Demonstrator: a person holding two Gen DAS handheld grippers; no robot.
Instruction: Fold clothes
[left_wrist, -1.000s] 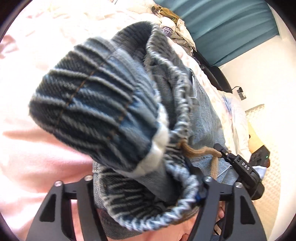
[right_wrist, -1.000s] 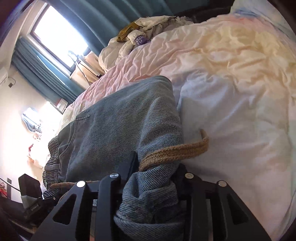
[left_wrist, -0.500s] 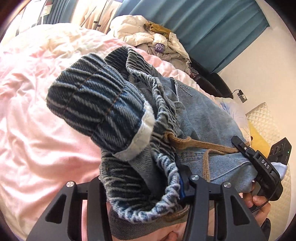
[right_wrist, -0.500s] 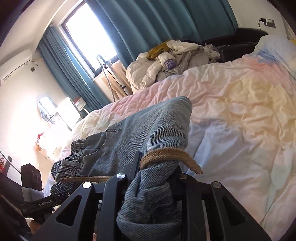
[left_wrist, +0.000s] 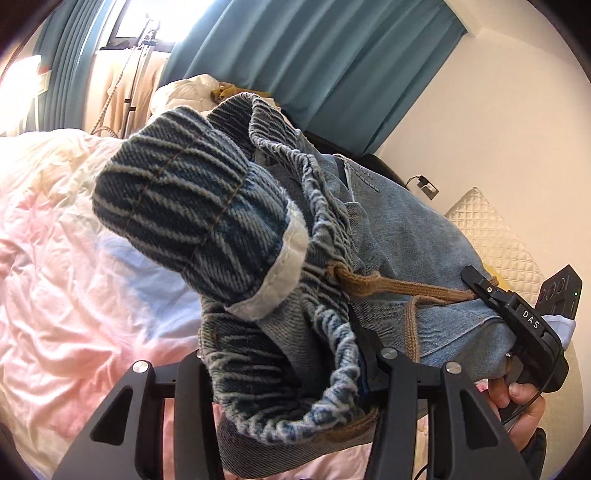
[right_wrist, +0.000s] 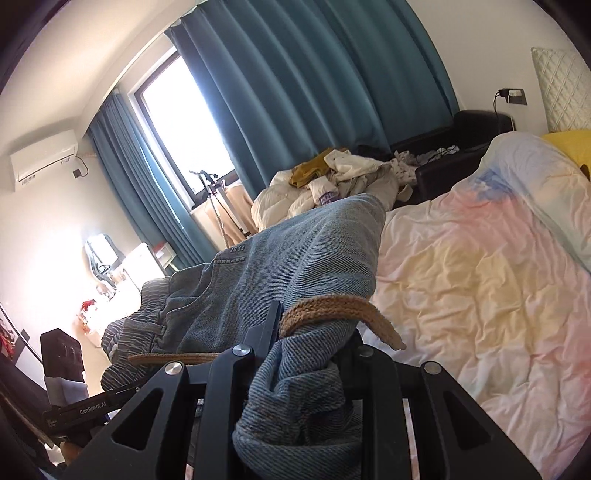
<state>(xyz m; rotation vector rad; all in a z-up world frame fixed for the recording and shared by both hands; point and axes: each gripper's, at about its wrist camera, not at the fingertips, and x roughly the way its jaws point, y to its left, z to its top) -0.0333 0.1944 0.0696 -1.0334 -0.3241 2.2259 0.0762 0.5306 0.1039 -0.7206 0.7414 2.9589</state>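
Observation:
Blue denim trousers (left_wrist: 388, 229) with a gathered elastic waistband (left_wrist: 192, 199) and a tan drawstring (left_wrist: 406, 288) hang in the air between my two grippers, above the bed. My left gripper (left_wrist: 288, 369) is shut on a thick bunch of the waistband. At the lower right of the left wrist view, my right gripper (left_wrist: 480, 284) pinches the other side, with a hand (left_wrist: 524, 402) on its grip. In the right wrist view my right gripper (right_wrist: 314, 343) is shut on bunched denim (right_wrist: 295, 266), the drawstring (right_wrist: 340, 306) draped over one finger. The trouser legs are hidden.
Below lies a bed with a crumpled pink, yellow and blue duvet (right_wrist: 461, 295). A pile of clothes (right_wrist: 332, 181) sits at its far side by a black seat (right_wrist: 461, 147). Teal curtains (right_wrist: 314, 92), a window, a stand (right_wrist: 214, 192) and a quilted headboard (left_wrist: 491, 236) are behind.
Both grippers have risen with the trousers, lifting them off the duvet. The views now tilt up to the curtains and window. Both grips have stayed on the denim.

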